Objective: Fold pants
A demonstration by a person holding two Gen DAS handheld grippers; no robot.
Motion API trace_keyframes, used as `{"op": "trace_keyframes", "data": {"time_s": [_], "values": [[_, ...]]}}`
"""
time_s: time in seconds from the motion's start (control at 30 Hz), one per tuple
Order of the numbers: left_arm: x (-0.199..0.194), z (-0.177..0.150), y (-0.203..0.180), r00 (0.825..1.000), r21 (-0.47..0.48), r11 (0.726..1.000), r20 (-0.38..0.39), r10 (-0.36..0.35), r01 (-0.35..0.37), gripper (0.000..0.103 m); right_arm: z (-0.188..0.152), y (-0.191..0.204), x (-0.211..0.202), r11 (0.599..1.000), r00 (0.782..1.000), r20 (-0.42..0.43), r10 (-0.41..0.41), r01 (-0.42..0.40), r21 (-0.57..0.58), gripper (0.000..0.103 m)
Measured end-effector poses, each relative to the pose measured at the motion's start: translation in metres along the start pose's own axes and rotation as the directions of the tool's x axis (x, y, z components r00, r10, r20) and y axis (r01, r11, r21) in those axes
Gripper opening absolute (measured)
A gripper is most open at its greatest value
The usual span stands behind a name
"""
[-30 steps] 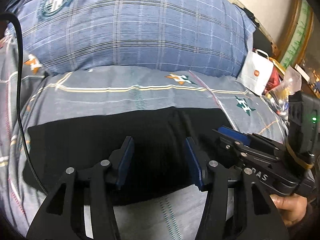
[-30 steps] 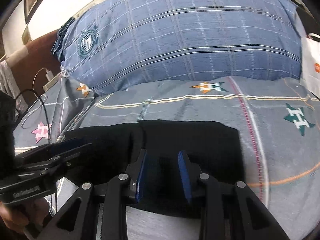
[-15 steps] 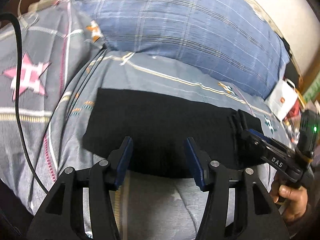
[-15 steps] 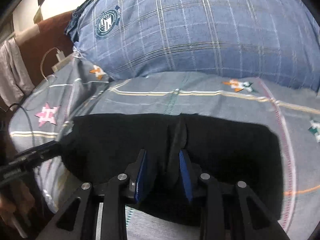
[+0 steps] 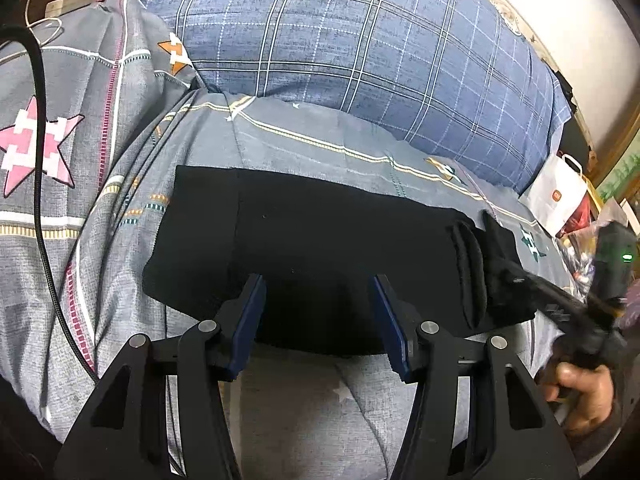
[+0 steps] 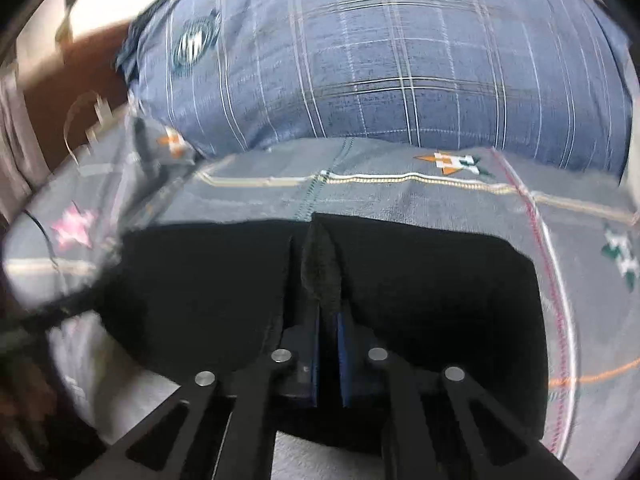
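My left gripper (image 5: 316, 320) hangs low over the near edge of the pants (image 5: 320, 256), pointing toward the pillow (image 5: 360, 48), and its fingers (image 5: 248, 320) are spread wide with nothing between them. The black pants lie folded flat on the bed (image 5: 304, 144), a dark band running left to right across the grey star-print cover, in front of the blue plaid pillow.

At the right end of that band, in the left view, a fold of the fabric stands up off the bed, and my right gripper (image 5: 516, 276) comes in there from the right, angled low across the cover. My right hand (image 5: 580, 396) is wrapped around its handle at the lower right edge. A green light shows on the unit behind it.

From the right wrist view, the right gripper (image 6: 328, 344) has its fingers (image 6: 345, 356) drawn close together, pinching a raised ridge of the pants (image 6: 420, 280) that peaks just ahead of the tips. This view is smeared, so finer detail is lost.

A black cable (image 5: 40, 184) trails down the left side of the bed, and a white paper bag (image 5: 560, 196) sits off the far right corner.
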State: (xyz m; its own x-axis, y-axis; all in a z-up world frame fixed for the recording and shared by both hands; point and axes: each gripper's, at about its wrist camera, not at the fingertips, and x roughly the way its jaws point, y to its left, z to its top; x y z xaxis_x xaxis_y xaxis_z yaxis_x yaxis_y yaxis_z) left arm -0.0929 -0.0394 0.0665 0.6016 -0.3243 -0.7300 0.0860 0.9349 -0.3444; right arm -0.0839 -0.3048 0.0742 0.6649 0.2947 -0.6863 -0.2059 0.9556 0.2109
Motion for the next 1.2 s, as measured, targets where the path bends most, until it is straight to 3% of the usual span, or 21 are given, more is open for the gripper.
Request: {"op": "trace_keyframes", "data": {"time_s": [0.07, 0.2, 0.47, 0.53, 0.57, 0.6, 0.67, 0.77, 0.9, 0.97, 1.2], "values": [[0.000, 0.002, 0.003, 1.000, -0.013, 1.000, 0.005, -0.002, 0.002, 0.054, 0.003, -0.003, -0.022, 0.998, 0.997, 0.041, 0.058, -0.059, 0.026, 0.006], [0.001, 0.004, 0.004, 1.000, -0.037, 0.999, 0.013, -0.016, 0.016, 0.054, 0.009, 0.007, -0.047, 0.996, 0.993, 0.079, 0.089, -0.089, -0.001, 0.006], [0.001, 0.001, -0.001, 1.000, -0.007, 1.000, 0.005, -0.013, 0.013, 0.054, -0.012, 0.009, 0.031, 0.997, 0.996, -0.062, 0.060, -0.057, 0.047, 0.008], [-0.001, 0.002, 0.001, 1.000, -0.011, 1.000, 0.017, -0.007, 0.007, 0.054, -0.009, 0.007, 0.024, 0.994, 0.995, -0.038, 0.097, -0.095, 0.063, 0.018], [-0.001, 0.003, 0.002, 1.000, -0.015, 1.000, 0.020, -0.001, 0.001, 0.054, -0.006, 0.006, 0.017, 0.988, 0.989, -0.028, 0.142, -0.140, 0.068, 0.036], [0.000, 0.003, 0.003, 1.000, -0.022, 1.000, 0.020, 0.002, -0.001, 0.054, -0.004, 0.005, 0.010, 0.985, 0.987, -0.014, 0.161, -0.159, 0.069, 0.042], [0.001, 0.003, 0.006, 1.000, -0.035, 0.999, 0.012, 0.000, 0.000, 0.054, 0.004, 0.006, -0.008, 0.988, 0.988, 0.050, 0.144, -0.146, 0.050, 0.042], [-0.001, 0.002, 0.008, 1.000, -0.037, 0.999, 0.012, 0.010, -0.009, 0.054, 0.012, 0.006, -0.012, 0.996, 0.993, 0.076, 0.088, -0.090, 0.018, 0.042], [-0.011, 0.002, 0.012, 0.998, -0.037, 0.998, 0.039, 0.049, -0.047, 0.054, 0.011, 0.002, 0.015, 1.000, 1.000, 0.026, 0.018, -0.018, 0.015, 0.021], [-0.013, 0.002, 0.015, 0.996, -0.039, 0.997, 0.049, 0.068, -0.066, 0.054, 0.007, 0.001, 0.032, 1.000, 1.000, 0.005, 0.011, -0.011, 0.021, 0.015], [-0.005, 0.004, 0.013, 0.996, -0.029, 0.996, 0.039, 0.081, -0.080, 0.054, 0.013, 0.026, 0.027, 0.997, 1.000, 0.016, 0.016, -0.014, -0.070, 0.015]]}}
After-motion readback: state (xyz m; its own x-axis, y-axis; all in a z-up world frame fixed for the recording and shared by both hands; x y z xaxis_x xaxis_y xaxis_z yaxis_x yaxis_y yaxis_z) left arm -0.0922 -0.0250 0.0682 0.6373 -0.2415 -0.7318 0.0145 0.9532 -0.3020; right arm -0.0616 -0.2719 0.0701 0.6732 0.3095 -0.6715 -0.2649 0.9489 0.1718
